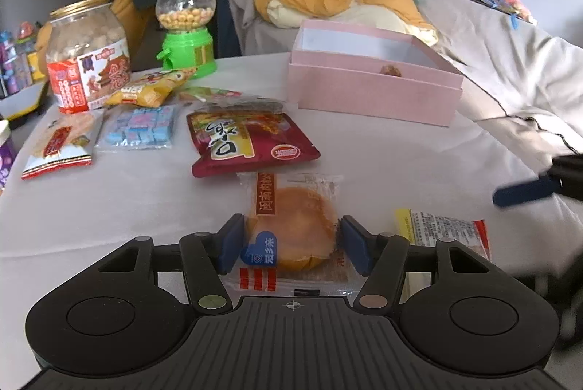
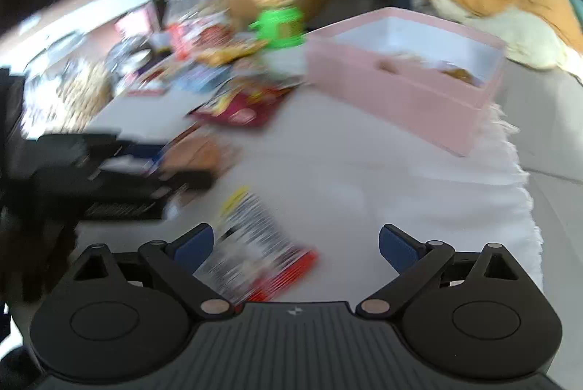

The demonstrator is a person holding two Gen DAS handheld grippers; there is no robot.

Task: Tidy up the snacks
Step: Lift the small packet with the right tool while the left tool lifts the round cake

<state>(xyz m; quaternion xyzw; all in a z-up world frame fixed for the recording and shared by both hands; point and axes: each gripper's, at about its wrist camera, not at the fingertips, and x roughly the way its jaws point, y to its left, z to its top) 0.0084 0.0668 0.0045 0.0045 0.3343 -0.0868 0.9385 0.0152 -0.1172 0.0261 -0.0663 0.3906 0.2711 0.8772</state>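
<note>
1. Between the blue pads of your left hand-held gripper [image 1: 291, 244] lies the wrapped round cake [image 1: 291, 237], flat on the tabletop [image 1: 109, 215]; the pads stand just beside its two flanks, and you cannot tell from this view whether they are already pressing the wrapper.
2. Its wrapper runs lengthwise straight ahead of that gripper, so the jaws cross its short way.
3. Your left hand is the nearer one; the right hand-held gripper [image 2: 295, 244] hangs spread and grasping nothing, off to the right over the white-and-red packet [image 2: 255, 262], though that view is blurred.
4. Ahead and to the right, well apart from the cake, sits the pink box [image 1: 375, 91], open-topped with a few snacks inside, the likely destination.
5. Just beyond the cake lies the maroon pouch [image 1: 247, 142], touching or overlapping its far end.
</note>
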